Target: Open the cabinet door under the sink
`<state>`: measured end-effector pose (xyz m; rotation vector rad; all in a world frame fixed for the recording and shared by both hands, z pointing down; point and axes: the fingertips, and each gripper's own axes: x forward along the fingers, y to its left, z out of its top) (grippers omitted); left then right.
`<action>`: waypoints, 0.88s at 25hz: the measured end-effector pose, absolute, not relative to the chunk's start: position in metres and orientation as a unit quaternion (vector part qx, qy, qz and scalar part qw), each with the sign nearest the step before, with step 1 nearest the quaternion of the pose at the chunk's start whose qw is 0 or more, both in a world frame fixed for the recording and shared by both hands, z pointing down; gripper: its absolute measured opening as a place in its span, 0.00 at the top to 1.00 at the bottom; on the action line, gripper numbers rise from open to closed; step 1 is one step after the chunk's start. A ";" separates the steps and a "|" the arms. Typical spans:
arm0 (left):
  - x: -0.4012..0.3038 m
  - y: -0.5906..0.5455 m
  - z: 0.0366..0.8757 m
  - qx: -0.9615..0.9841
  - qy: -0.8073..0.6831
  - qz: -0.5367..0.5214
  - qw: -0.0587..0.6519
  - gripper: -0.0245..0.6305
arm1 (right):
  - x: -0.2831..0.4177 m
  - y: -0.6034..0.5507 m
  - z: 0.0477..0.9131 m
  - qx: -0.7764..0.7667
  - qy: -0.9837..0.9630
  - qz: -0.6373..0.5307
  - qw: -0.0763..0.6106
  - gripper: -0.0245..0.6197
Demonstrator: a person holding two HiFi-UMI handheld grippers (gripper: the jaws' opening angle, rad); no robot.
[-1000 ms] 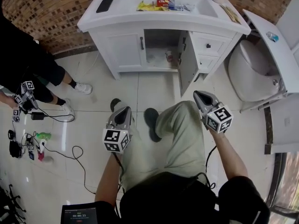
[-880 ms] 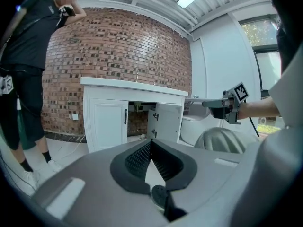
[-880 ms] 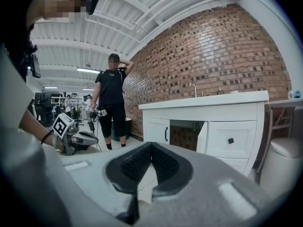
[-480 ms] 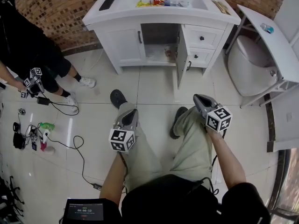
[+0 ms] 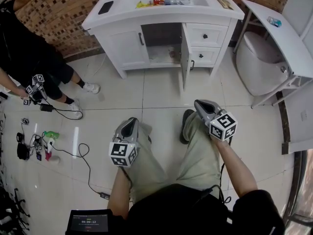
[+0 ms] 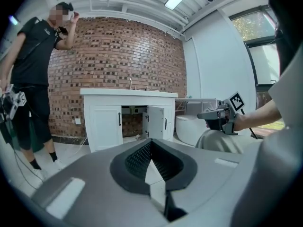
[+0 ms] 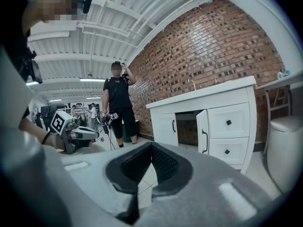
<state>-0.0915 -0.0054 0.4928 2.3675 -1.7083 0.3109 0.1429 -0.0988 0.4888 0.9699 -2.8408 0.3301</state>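
Observation:
The white sink cabinet stands against the brick wall across the tiled floor. Its right door hangs open, edge toward me, and shows a dark inside; the left door is closed. My left gripper is held over my left thigh, shut and empty, well short of the cabinet. My right gripper is over my right knee, also shut with nothing in it. The left gripper view shows the open door far beyond the closed jaws. In the right gripper view the door stands ajar beside two drawers.
A toilet and a white side table stand right of the cabinet. A person in black holds another gripper set at the left. Cables and small gear lie on the floor there. A phone lies on the counter.
I have stepped back from the cabinet, so it now lies farther off. Both grippers came back with me and stayed shut. The right door remains open.

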 end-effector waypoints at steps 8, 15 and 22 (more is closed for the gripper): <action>-0.120 0.003 0.487 0.795 -0.594 0.067 0.103 0.94 | 0.106 -0.098 0.498 0.308 -0.941 0.092 0.107 0.97; -0.127 0.005 0.486 0.791 -0.600 0.061 0.100 0.94 | 0.095 -0.096 0.501 0.292 -0.945 0.091 0.115 0.97; -0.128 0.005 0.485 0.790 -0.602 0.061 0.099 0.94 | 0.093 -0.095 0.502 0.283 -0.947 0.083 0.128 0.97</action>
